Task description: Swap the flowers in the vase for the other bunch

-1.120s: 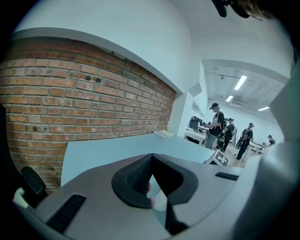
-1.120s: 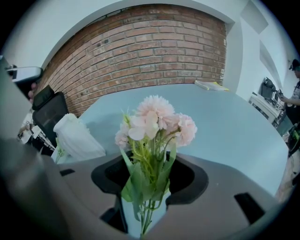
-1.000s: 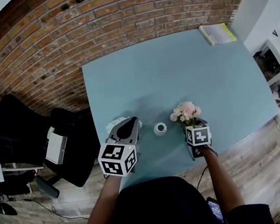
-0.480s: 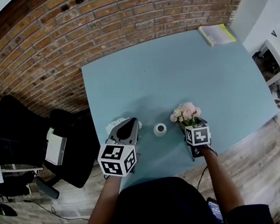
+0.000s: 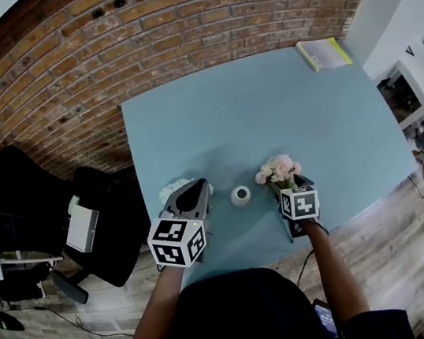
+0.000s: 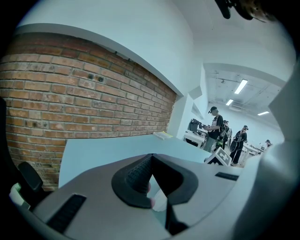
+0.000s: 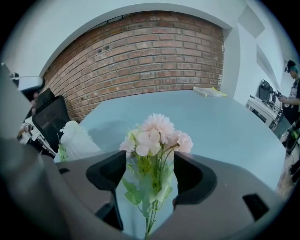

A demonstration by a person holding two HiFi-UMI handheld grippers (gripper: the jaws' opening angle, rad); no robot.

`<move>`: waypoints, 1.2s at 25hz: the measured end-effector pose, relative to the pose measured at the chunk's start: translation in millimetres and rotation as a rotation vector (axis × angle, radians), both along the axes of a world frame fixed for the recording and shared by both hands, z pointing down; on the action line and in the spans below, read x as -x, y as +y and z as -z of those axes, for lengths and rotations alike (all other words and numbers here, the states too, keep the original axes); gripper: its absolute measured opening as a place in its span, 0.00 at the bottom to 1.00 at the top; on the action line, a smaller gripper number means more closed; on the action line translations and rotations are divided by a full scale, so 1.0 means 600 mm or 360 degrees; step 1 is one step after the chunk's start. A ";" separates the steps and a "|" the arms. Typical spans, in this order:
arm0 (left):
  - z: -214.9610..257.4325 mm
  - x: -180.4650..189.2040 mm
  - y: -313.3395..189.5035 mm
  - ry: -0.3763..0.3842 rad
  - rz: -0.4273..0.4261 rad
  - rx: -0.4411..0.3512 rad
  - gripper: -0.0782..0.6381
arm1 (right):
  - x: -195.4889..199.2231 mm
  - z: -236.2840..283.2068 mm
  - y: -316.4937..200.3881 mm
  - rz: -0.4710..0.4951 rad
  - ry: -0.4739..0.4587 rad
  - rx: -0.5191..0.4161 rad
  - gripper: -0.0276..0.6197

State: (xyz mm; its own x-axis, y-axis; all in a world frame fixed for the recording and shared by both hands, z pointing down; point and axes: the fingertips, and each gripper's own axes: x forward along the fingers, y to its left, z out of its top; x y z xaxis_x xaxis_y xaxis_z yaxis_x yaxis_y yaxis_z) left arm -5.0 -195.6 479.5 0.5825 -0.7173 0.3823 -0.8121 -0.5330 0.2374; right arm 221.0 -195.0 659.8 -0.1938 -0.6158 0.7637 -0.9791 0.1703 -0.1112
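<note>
We tally: tools two (left tool [image 5: 195,187], right tool [image 5: 288,187]); bunches two (white bunch [image 5: 173,188], pink bunch [image 5: 278,168]); vase [image 5: 240,195], booklet [image 5: 324,53], desk [image 5: 266,108] one each.

No legible words, numbers or brands found. Black-and-white square marker patterns on the cube of the left gripper [image 5: 198,185] and the right gripper [image 5: 288,187]: codes, not letters. Cover of the yellow-green booklet [image 5: 324,53] too small to read.

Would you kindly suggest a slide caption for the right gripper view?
Right gripper, jaws just opened, straddling the pink flower bunch over the blue table, white bunch at left.
</note>
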 end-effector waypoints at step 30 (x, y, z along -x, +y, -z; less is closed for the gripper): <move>0.034 0.028 0.038 0.0148 -0.0009 -0.0080 0.11 | 0.055 0.241 -0.008 -0.0018 -0.0029 -0.0564 0.06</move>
State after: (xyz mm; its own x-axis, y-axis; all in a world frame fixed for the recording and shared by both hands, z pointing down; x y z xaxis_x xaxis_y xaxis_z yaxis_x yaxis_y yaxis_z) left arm -21.7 -172.8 458.9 0.6179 -0.7308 0.2899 -0.7848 -0.5506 0.2847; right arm 187.9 -200.0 515.1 -0.1971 -0.8439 0.4989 -0.9795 0.1906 -0.0645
